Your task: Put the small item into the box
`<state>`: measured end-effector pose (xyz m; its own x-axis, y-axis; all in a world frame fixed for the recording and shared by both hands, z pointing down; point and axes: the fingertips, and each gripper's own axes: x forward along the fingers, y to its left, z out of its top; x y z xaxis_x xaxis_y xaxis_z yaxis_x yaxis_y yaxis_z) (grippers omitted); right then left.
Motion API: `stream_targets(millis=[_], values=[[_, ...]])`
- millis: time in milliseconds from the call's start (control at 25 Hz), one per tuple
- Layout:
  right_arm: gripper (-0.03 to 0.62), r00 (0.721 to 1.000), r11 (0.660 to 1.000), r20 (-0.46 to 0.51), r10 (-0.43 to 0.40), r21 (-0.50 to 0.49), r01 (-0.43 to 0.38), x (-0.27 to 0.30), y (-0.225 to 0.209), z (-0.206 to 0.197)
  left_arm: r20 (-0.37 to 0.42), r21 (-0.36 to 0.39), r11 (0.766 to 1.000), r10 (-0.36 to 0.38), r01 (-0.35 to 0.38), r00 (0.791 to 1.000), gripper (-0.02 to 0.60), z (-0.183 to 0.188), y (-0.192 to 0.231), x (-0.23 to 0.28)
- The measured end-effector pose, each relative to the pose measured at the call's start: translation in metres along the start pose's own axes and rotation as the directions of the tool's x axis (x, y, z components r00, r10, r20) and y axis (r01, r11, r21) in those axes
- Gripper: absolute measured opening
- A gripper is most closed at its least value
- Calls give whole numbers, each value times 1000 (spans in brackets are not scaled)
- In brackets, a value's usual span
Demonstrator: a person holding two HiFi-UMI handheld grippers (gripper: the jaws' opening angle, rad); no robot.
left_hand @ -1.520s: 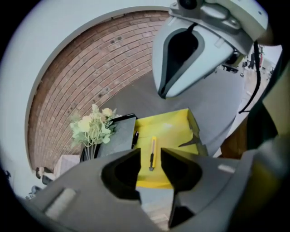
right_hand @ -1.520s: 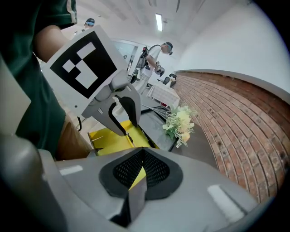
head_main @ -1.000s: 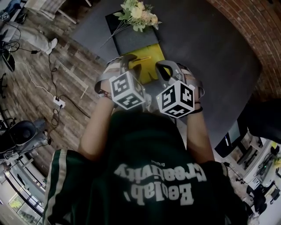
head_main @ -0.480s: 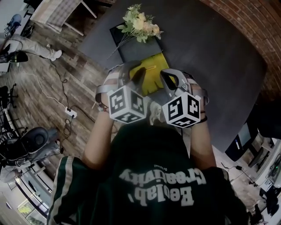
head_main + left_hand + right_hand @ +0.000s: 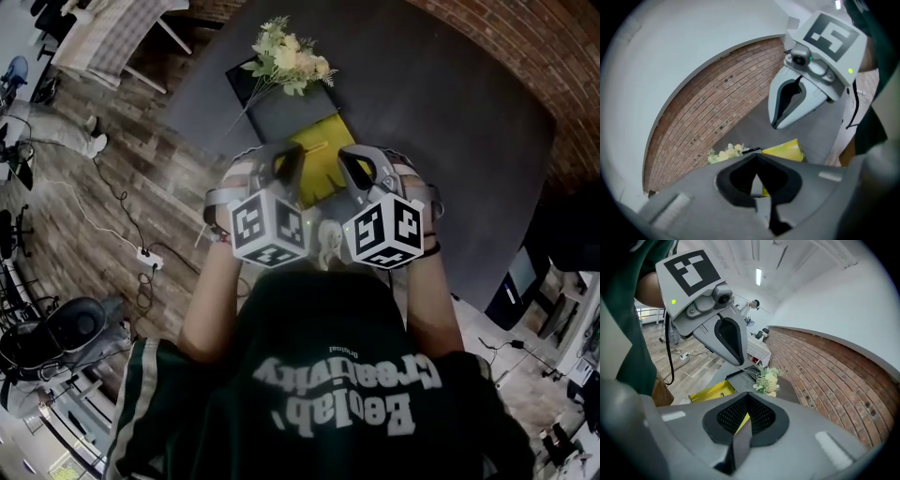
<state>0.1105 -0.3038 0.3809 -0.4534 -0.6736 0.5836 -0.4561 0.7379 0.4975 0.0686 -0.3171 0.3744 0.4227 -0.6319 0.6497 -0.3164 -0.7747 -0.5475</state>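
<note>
Sitting, contents unclear: yellow box (image 5: 317, 161)

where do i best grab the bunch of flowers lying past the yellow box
Probably by the stems. The bunch of flowers lies flat on a dark tray, with its thin stems trailing down-left in the head view. Come down from above at that stem end, jaws set across the stems. The blooms are wide and soft, so they look like a poor hold.
</note>
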Motion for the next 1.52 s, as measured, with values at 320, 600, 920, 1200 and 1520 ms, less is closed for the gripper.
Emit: stream_targets(millis=[320,600,920,1200,1520], values=[[6,995,997,-67,-70,18,71,-9,24,29,65,21,1000,-10,8,998,2,-21,1,-46],[6,985,989,-111,-134,51,140,-34,78,67,119,61,998,-39,32,992,2,-53,-22,-108],[5,940,933,-74,-332,119,339,-83,124,109,163,82,994,-88,76,983,2,-91,-61,-161],[6,932,926,-139,-336,133,354,-110,179,114,189,103,989,-125,107,974,2,-106,-95,-199],[5,918,915,-161,-362,124,383,-137,203,121,225,125,986,-133,107,965,2,-100,-112,-226]])
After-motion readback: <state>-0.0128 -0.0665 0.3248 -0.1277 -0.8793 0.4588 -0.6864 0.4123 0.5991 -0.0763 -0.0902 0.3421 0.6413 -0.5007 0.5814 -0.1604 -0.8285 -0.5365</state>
